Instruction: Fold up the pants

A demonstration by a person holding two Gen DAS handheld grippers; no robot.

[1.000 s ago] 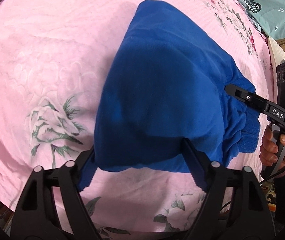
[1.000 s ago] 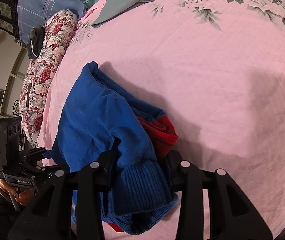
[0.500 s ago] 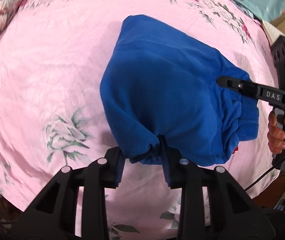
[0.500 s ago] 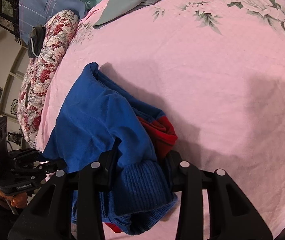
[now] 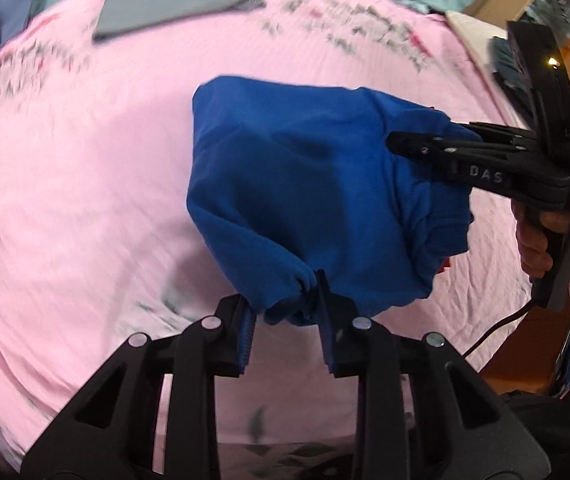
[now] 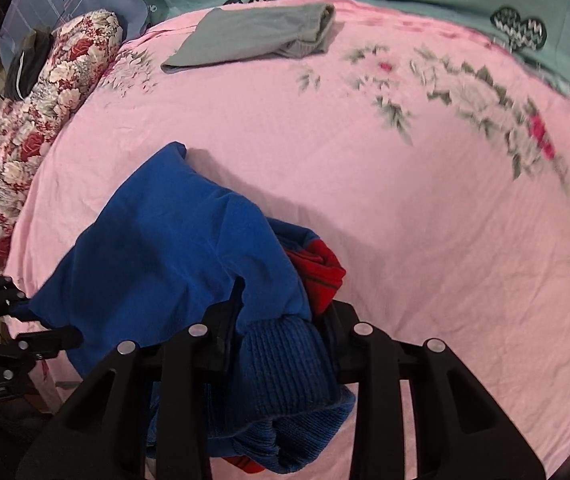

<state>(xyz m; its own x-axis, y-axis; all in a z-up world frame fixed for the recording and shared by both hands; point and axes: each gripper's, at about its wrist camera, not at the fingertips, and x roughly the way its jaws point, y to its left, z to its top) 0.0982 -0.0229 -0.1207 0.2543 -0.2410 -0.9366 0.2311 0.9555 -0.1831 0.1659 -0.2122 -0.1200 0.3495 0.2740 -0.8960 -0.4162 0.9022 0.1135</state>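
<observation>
Already the pants (image 5: 305,184) sit bunched at frame center on the bed (image 5: 77,200), both ends gripped: left gripper (image 5: 285,312) closing on a gathered edge, right gripper (image 6: 281,332) closing on the ribbed cuff. No neat fold shows yet; most work remains.

Black claw (image 5: 285,316), silver screws, "DAS" lettering, black cable (image 5: 497,330)

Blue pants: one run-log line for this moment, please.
blue pants: bunched on pink bedsheet | left gripper: closing on edge | right gripper: closing on ribbed waistband | fold: not yet done
</observation>
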